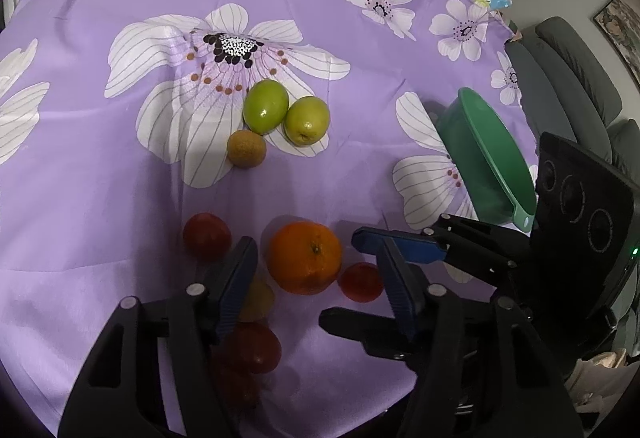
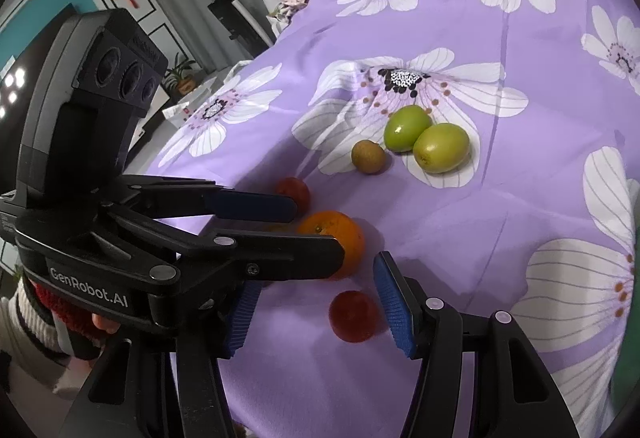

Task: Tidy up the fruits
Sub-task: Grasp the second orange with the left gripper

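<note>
In the left wrist view the left claw, half open and empty, straddles the round orange citrus fruit and should centre before squeezing; in the right wrist view the right claw, likewise parted and empty, flanks a small red fruit just below that orange.

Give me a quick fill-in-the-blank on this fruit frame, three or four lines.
1. The two green fruits lie touching each other on a white ____ printed on the purple cloth.
2. The small brown fruit lies apart from the ____ of green fruits.
3. The largest fruit between the left gripper fingers is the ____ one.
4. The bowl is ____ in colour.

Missing words: flower; pair; orange; green
</note>
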Demonstrator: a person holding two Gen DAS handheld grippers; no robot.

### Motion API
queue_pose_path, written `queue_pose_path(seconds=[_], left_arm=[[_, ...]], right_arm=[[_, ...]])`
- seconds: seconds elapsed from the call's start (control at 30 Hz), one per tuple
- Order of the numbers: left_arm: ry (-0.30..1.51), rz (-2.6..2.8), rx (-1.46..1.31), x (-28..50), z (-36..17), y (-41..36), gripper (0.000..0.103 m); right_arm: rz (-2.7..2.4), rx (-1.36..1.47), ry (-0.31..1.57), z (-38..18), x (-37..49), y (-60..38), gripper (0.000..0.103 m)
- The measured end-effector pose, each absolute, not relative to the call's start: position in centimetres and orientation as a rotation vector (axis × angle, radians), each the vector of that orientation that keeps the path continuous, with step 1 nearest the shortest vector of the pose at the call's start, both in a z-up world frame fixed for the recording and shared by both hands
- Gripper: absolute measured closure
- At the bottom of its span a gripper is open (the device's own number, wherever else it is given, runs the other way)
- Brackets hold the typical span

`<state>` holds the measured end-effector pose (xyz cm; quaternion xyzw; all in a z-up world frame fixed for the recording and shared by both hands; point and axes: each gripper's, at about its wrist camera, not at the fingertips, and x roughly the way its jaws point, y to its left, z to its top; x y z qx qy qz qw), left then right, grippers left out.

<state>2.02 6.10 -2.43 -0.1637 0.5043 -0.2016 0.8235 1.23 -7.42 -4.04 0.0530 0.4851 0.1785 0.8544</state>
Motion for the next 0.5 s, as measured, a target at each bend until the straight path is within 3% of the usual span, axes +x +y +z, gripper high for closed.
queue_pose_path(seconds=[0.1, 0.5], left_arm=[[1.089, -0.427, -0.373, 2.4, -2.7, 6.4, 0.06], [1.127, -0.444, -0.332, 2.5, -3.0, 6.2, 0.061]], right_arm=[[0.378, 0.118, 1.029, -4.4, 1.6, -7.4, 0.044], [0.397, 0.091, 1.071, -5.3, 2.6, -6.9, 0.049]])
